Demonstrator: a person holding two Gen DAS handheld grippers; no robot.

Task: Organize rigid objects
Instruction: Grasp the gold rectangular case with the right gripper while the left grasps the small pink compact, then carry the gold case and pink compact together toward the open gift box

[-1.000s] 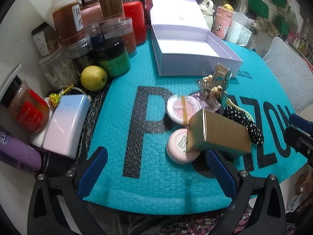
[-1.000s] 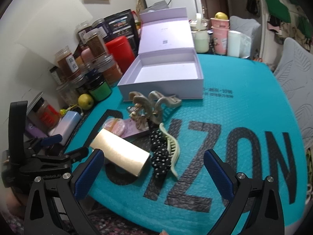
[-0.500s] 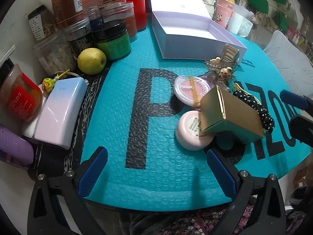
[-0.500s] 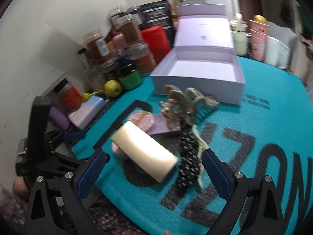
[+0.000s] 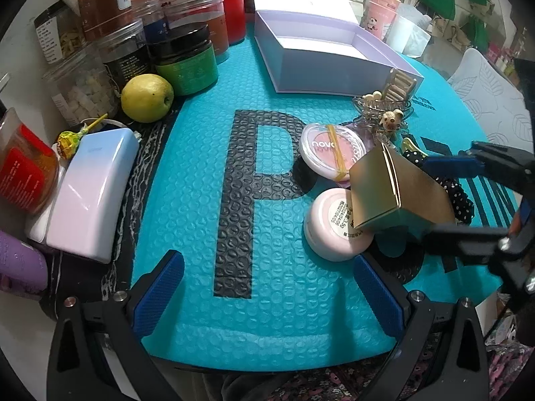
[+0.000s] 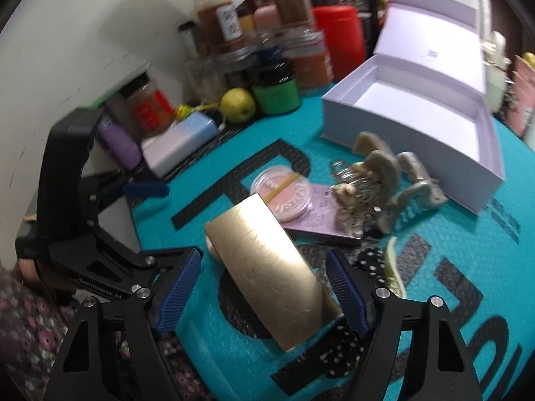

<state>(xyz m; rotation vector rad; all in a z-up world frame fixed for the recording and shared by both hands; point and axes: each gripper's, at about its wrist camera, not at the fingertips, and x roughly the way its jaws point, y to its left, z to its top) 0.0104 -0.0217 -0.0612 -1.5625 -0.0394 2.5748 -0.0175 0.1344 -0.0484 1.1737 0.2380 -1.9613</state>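
**Op A:** Status? How much is sorted?

**Op B:** None yet, by my read. The lilac box (image 6: 418,107) is open and its interior shows empty. All loose items sit on the surface (image 5: 200,300) just in front of the box: gold carton (image 6: 267,267), two round compacts (image 5: 331,150), claw clips (image 6: 391,170), polka-dot clip (image 5: 458,193), a flat purple pack (image 6: 317,224).

**Op A:** Right tongs?

**Op B:** Your right tongs (image 6: 260,287) straddle the gold carton, which is nearest you, furthest from the box of the pile. Jaws have just been closing, carton between them. Pads (image 6: 180,287) look apart from its sides; no grip confirmed.

**Op A:** Left tongs?

**Op B:** Your left tongs (image 5: 267,297) gape wide, nothing in them, hovering over bare mat, well short of the box, beside the lower compact.

**Op A:** Remaining?

**Op B:** Est. everything: finish the clamp, lift the carton to the box, then repeat per item. Carton leans on a compact, so expect it to shift.
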